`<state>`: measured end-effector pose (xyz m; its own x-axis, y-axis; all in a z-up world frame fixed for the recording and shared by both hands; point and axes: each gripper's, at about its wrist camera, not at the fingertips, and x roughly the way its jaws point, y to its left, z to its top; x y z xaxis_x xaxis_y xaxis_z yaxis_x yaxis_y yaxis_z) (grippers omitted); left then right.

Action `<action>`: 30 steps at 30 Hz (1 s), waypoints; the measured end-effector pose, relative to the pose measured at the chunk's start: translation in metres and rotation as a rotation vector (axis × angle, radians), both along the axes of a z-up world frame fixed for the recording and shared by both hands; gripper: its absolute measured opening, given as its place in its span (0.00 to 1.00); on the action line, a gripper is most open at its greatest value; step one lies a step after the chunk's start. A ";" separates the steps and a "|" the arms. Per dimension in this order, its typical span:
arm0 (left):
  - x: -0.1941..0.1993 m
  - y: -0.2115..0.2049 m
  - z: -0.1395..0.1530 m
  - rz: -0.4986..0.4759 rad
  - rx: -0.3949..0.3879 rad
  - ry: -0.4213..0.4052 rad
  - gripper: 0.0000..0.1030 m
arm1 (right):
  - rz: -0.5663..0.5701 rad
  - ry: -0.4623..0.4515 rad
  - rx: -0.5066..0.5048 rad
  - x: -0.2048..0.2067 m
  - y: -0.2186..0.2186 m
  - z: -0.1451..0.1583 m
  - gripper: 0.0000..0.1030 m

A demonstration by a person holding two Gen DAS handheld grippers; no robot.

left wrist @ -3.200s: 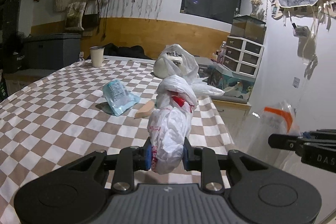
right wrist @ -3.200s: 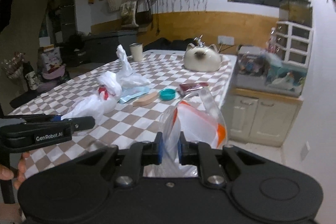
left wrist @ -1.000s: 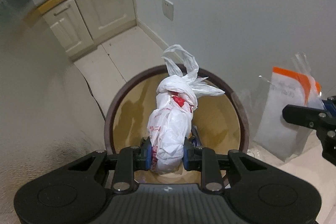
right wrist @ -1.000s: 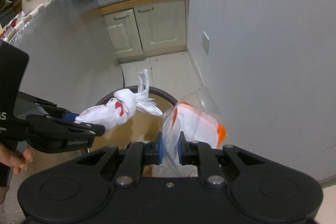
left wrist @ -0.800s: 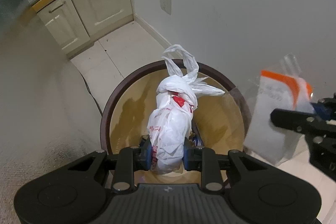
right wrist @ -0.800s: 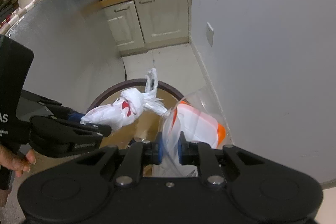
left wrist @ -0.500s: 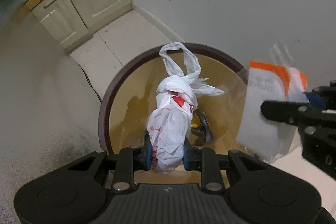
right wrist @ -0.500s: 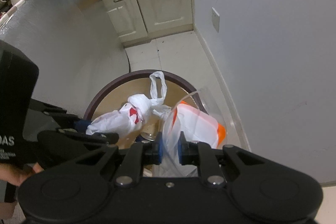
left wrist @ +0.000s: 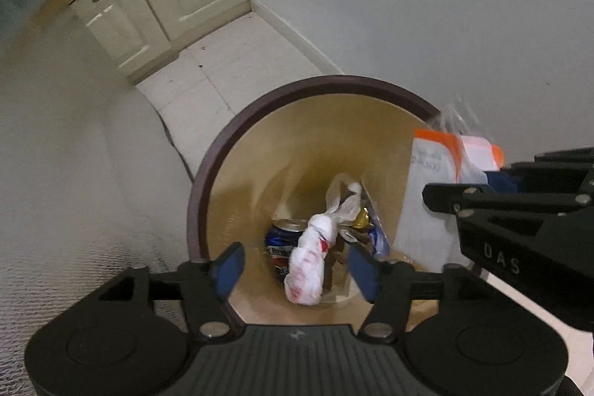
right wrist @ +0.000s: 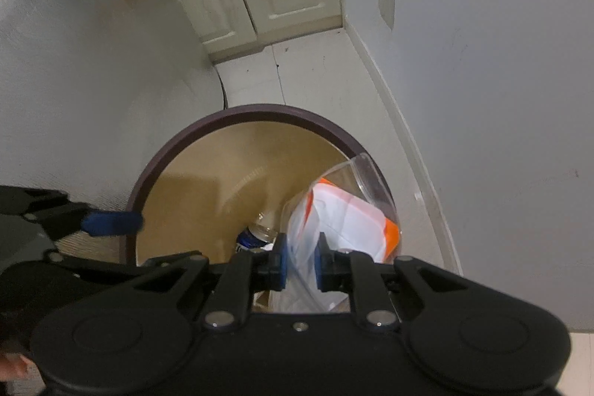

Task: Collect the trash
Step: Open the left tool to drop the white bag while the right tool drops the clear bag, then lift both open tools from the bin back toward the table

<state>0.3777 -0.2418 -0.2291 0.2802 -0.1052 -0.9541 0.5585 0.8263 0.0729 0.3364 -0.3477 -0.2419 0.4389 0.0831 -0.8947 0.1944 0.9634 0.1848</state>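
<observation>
Our left gripper [left wrist: 295, 264] has just opened its jaws wide, nothing between them. Below it, inside the brown-rimmed bin [left wrist: 260, 106], the knotted white bag [left wrist: 310, 266] with red print rests beside a blue can [left wrist: 278, 244]. Our right gripper [right wrist: 300, 260] pinches a clear, orange-striped bag [right wrist: 345, 214] over the rim.

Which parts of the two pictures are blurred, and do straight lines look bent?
Left wrist view: the orange-topped clear bag is motion-smeared; the knotted white bag in the bin is soft. Right wrist view: the skirting board bows from fisheye distortion.
</observation>
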 end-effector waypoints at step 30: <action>-0.005 0.030 -0.012 0.155 0.058 0.067 1.00 | 0.071 0.025 -0.012 -0.017 -0.010 0.013 0.54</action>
<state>0.3723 -0.2117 -0.2409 0.2246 -0.0096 -0.9744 0.4296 0.8985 0.0902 0.3190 -0.3581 -0.2289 0.4094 0.1027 -0.9066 0.1301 0.9769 0.1694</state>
